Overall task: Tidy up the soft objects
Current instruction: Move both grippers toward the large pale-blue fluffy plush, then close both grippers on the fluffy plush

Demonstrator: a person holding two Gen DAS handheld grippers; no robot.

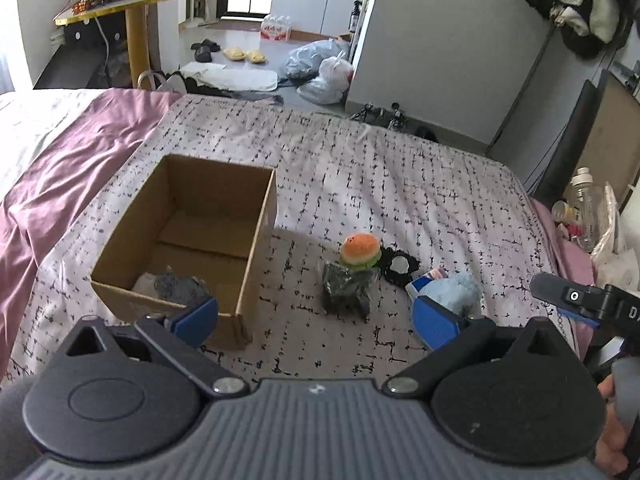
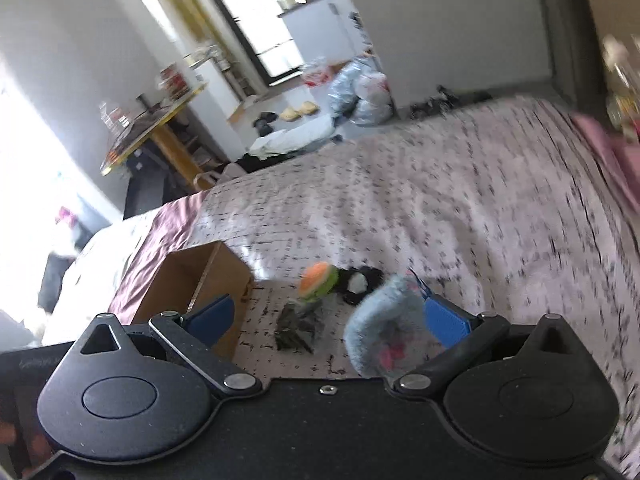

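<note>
An open cardboard box (image 1: 256, 224) sits on the patterned bedspread (image 1: 400, 168) with a grey soft item (image 1: 178, 286) inside. To its right lie a burger plush (image 1: 360, 251) on a dark packet (image 1: 347, 288), a black and white item (image 1: 399, 266) and a light blue fluffy toy (image 1: 452, 288). My left gripper (image 1: 316, 316) is open and empty above the bed, near the box corner. My right gripper (image 2: 328, 318) is open, with the blue fluffy toy (image 2: 386, 324) just inside its right finger (image 2: 446, 320). The burger plush (image 2: 317, 278) and box (image 2: 208, 280) show there, blurred.
A purple sheet (image 1: 68, 168) covers the bed's left side. Bottles and bags (image 1: 588, 216) crowd the bed's right edge. Beyond the foot of the bed are plastic bags (image 1: 320, 68), slippers and a yellow table (image 1: 132, 4). The right gripper's finger (image 1: 568, 296) shows in the left wrist view.
</note>
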